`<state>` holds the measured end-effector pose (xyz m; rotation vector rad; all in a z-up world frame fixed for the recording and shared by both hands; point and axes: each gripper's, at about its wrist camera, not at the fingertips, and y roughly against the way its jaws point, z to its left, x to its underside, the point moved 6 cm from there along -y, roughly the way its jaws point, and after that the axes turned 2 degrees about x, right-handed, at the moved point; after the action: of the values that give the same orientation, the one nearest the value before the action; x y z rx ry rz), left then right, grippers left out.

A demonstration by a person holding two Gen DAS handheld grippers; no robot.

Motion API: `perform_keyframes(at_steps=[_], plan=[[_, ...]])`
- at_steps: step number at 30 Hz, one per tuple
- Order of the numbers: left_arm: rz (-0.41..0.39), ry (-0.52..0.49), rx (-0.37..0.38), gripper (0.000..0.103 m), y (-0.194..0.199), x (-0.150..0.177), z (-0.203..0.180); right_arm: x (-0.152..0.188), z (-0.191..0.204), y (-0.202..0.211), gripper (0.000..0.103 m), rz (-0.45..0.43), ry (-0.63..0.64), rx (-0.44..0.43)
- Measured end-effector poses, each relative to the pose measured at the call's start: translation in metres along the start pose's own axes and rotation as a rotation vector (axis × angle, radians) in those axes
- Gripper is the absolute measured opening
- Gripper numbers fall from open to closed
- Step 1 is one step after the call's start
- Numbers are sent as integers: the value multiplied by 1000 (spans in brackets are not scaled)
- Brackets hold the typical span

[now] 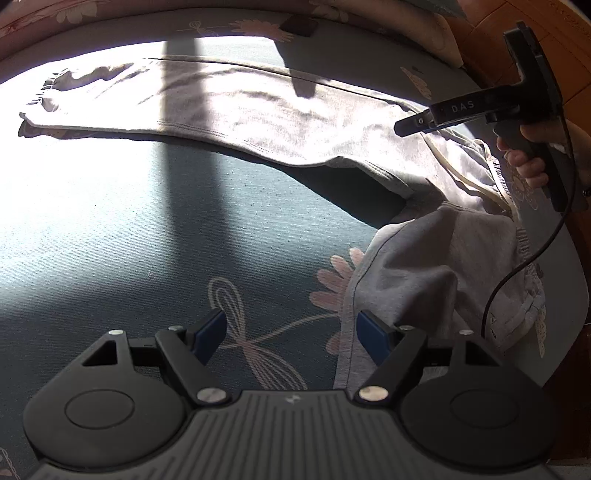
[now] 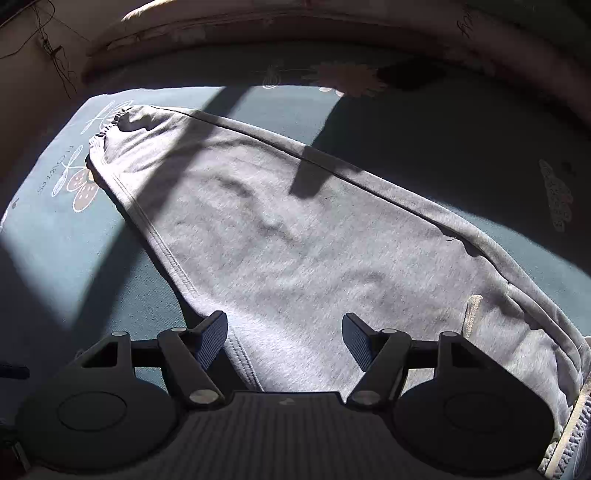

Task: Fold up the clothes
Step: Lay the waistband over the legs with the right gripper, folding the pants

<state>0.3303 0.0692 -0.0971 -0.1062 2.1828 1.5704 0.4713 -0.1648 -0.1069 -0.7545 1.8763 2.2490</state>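
Grey sweatpants lie on a teal flowered sheet. One leg stretches left to its cuff. The other leg lies bunched at the lower right, near the waistband and cream drawstring. My left gripper is open over the sheet, its right finger at the edge of the bunched leg, and nothing sits between its pads. A hand holds my right gripper above the waist area. In the right wrist view, the right gripper hangs open above the flat leg, which runs to its cuff.
Bright sunlight and dark shadow bands cross the sheet. A pinkish flowered bedding ridge borders the far side. A wooden floor shows at the upper right. A black cable hangs from the right gripper's handle over the waistband.
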Motion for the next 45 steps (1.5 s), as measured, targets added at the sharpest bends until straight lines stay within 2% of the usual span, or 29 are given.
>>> perform_keyframes(at_steps=[6, 10, 13, 15, 19, 23, 26, 29, 31, 32, 33, 34, 39, 41, 45], plan=[[3, -191, -21, 77, 7, -14, -18, 60, -37, 70, 73, 25, 8, 194], [28, -284, 9, 77, 1, -19, -40, 120, -58, 107, 73, 74, -34, 289], [33, -341, 55, 77, -7, -22, -64, 171, -66, 114, 72, 110, -156, 281], [37, -381, 86, 77, -13, -21, -82, 212, -69, 112, 56, 139, -281, 274], [65, -457, 129, 77, -26, -13, -113, 284, -69, 112, 55, 126, -578, 310], [96, -497, 150, 77, -34, -5, -133, 341, -78, 112, 55, 41, -951, 200], [118, -516, 166, 77, -38, -2, -147, 368, -89, 103, 55, -43, -1171, 91], [125, -538, 177, 77, -41, -1, -158, 385, -102, 95, 57, -163, -1349, 6], [129, -546, 174, 77, -43, -1, -163, 387, -105, 91, 56, -203, -1400, -24], [130, -549, 175, 77, -43, 0, -164, 387, -106, 89, 48, -211, -1417, -32], [130, -550, 173, 77, -43, 0, -166, 386, -107, 88, 20, -190, -1413, -22], [128, -550, 170, 77, -42, 0, -166, 385, -108, 88, 9, -168, -1403, -5], [119, -537, 163, 77, -37, 0, -162, 381, -125, 112, 8, -117, -1275, 147], [111, -523, 153, 77, -35, 0, -158, 378, -128, 117, 12, -80, -1240, 180], [90, -470, 129, 77, -31, 0, -147, 339, -131, 139, 14, -128, -1021, 270]])
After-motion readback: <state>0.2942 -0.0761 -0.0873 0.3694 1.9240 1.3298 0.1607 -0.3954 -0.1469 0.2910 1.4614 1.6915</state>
